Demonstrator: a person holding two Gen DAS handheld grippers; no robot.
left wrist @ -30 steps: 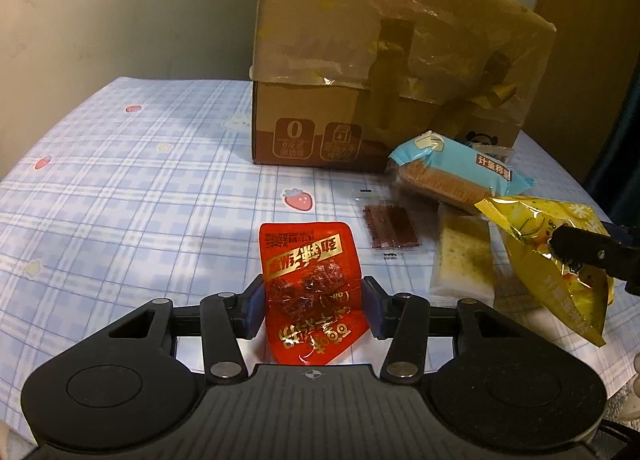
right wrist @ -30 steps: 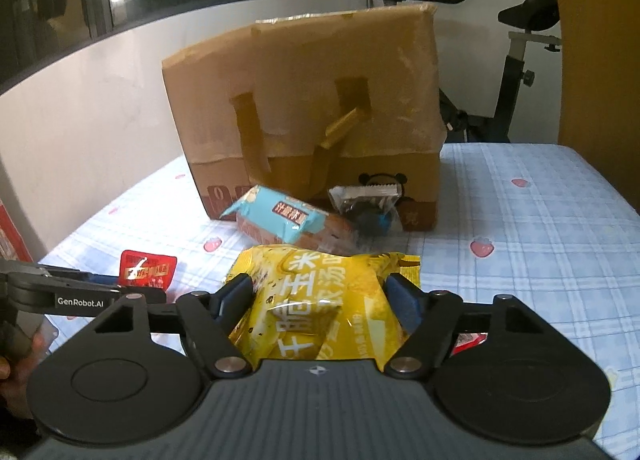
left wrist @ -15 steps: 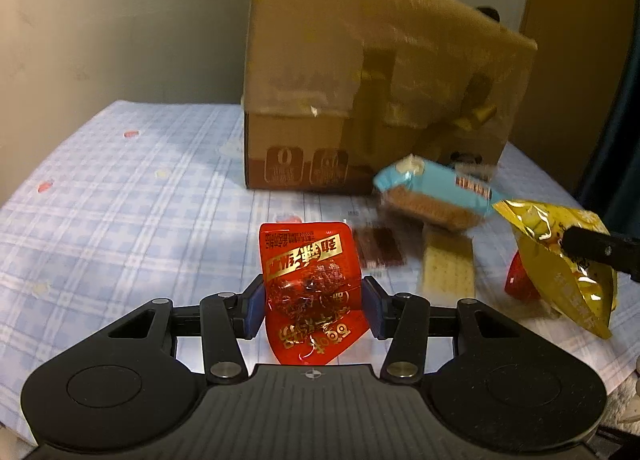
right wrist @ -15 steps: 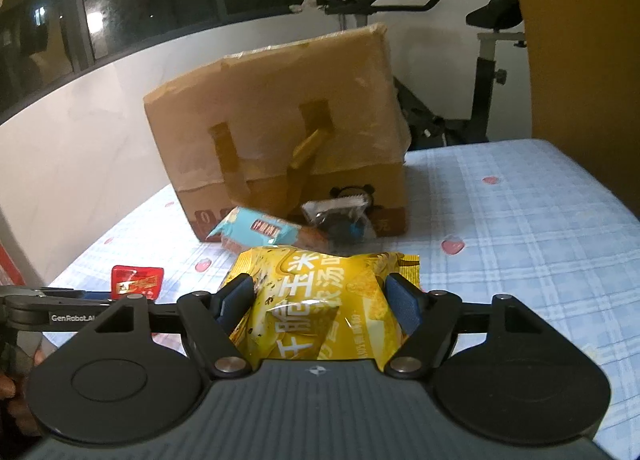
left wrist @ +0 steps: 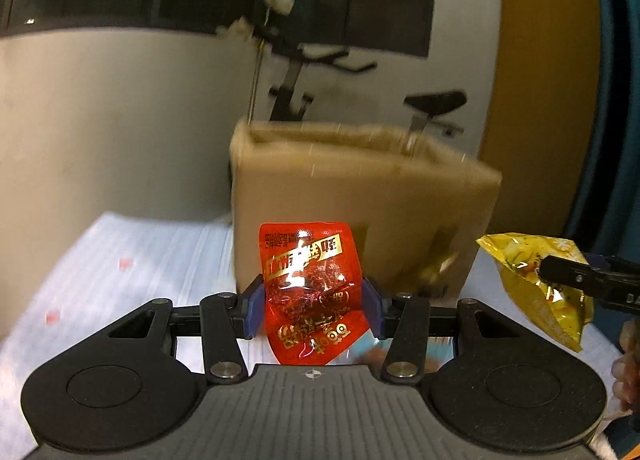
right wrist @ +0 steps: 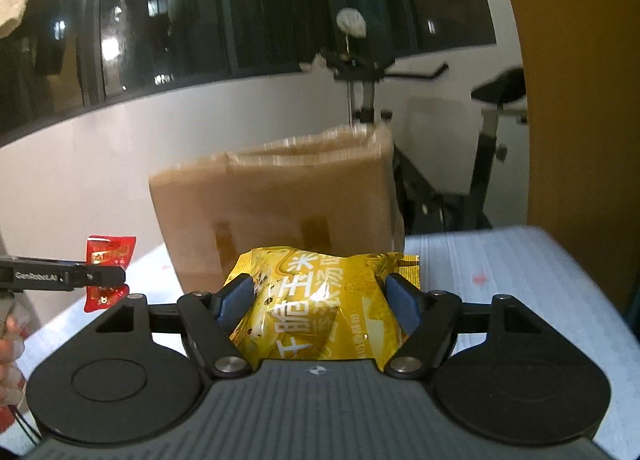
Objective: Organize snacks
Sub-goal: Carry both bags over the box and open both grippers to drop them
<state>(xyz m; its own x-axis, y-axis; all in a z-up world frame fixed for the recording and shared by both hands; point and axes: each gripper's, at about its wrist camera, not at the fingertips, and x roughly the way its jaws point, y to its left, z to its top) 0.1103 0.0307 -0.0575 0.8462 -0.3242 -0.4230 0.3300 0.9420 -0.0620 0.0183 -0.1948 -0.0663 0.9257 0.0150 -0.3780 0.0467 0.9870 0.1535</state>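
**Both packets lifted, carry toward the box**

Step in hand, as judged: bring both snacks up and over the open top of the cardboard box [left wrist: 360, 204] and drop them in. The box is motion-blurred in both views, so its rim position is only roughly readable. Advice: clear the near rim with each packet's hanging lower edge before releasing; release one packet at a time, so the two grippers do not crowd each other over the opening; keep the clamp steady, since both wrappers are slick foil and could slide.

Left gripper [left wrist: 313, 310]: fingers clamped on the red packet [left wrist: 310, 288]. The blue pads press its two side edges at mid-height; the top stands upright above the fingers, the bottom hangs below them. It is held in the air in front of the box's near face.

Right gripper [right wrist: 316, 298]: fingers clamped on the yellow packet [right wrist: 320, 300], which bulges between the pads, wide side toward the camera. It too is off the tabletop [right wrist: 520, 280], near the box.
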